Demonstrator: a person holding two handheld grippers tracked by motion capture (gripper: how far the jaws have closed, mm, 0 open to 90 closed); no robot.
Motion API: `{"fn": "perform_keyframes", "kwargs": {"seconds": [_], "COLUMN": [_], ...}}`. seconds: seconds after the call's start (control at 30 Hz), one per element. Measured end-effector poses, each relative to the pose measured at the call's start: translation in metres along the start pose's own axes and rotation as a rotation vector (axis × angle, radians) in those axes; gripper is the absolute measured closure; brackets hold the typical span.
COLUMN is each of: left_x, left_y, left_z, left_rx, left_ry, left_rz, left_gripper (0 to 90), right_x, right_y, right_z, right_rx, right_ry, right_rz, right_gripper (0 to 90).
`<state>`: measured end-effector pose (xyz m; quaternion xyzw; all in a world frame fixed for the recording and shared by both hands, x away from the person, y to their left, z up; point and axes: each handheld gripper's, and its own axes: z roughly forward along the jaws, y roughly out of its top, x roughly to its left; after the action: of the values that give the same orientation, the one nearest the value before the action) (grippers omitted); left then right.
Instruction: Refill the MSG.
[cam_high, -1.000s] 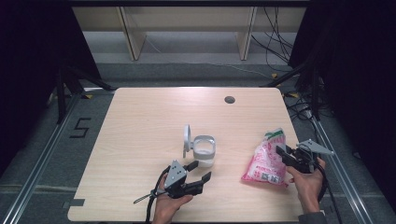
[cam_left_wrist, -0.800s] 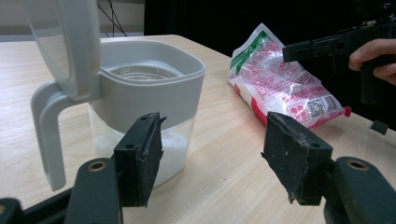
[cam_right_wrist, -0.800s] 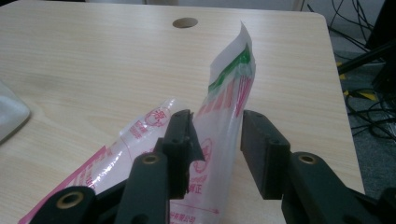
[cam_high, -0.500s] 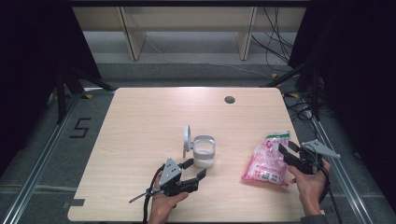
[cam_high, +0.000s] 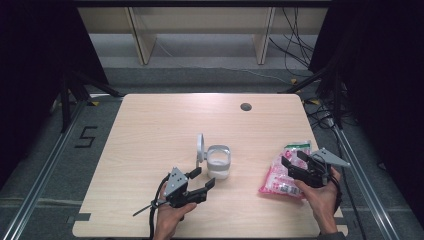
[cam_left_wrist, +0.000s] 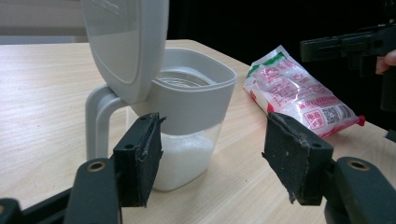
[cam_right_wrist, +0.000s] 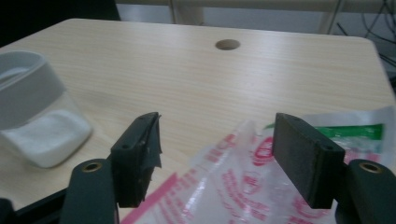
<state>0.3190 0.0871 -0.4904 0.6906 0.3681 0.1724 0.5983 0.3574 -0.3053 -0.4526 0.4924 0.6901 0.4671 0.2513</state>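
High view: one table (cam_high: 150, 130), one jar (cam_high: 219, 162) mid-front, one bag (cam_high: 282, 172) near its right edge, two grippers. Left gripper view: left gripper (cam_left_wrist: 212, 154) gapes before the jar (cam_left_wrist: 187, 116). Right gripper view: right gripper (cam_right_wrist: 217, 154) gapes over the bag (cam_right_wrist: 252, 186), holding nothing.

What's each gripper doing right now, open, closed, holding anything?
Left gripper: open, holding nothing, aimed at the container.
Right gripper: open, holding nothing, over the pink bag.

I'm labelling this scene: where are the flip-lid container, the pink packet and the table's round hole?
Flip-lid container (cam_left_wrist: 194, 100): left gripper view, grey upper rim.
Pink packet (cam_high: 281, 176): high view, printed front.
Round hole (cam_right_wrist: 227, 45): right gripper view, its opening.
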Motion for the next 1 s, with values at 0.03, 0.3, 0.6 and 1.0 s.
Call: {"fn": "perform_keyframes", "kwargs": {"seconds": [0.03,0.3,0.6,1.0], "left_x": [0.001,0.013,0.026,0.040], "left_y": [0.000,0.004,0.009,0.015], "left_z": [0.000,-0.007,-0.017,-0.014], "left_rx": [0.000,-0.010,-0.017,-0.040], "left_ry": [0.002,0.030,0.101,0.130], "left_rz": [-0.001,0.002,0.011,0.025], "left_gripper": [36.2,37.7,48.0,74.2], "right_x": [0.004,0.018,0.030,0.041], "right_y": [0.000,-0.001,-0.001,-0.005], "right_z": [0.002,0.008,0.008,0.010], "right_rx": [-0.004,0.015,0.008,0.046], "right_ry": [0.026,0.117,0.148,0.153], "right_rz": [0.014,-0.013,-0.035,-0.067], "right_gripper": [30.9,24.1,21.7,24.2]}}
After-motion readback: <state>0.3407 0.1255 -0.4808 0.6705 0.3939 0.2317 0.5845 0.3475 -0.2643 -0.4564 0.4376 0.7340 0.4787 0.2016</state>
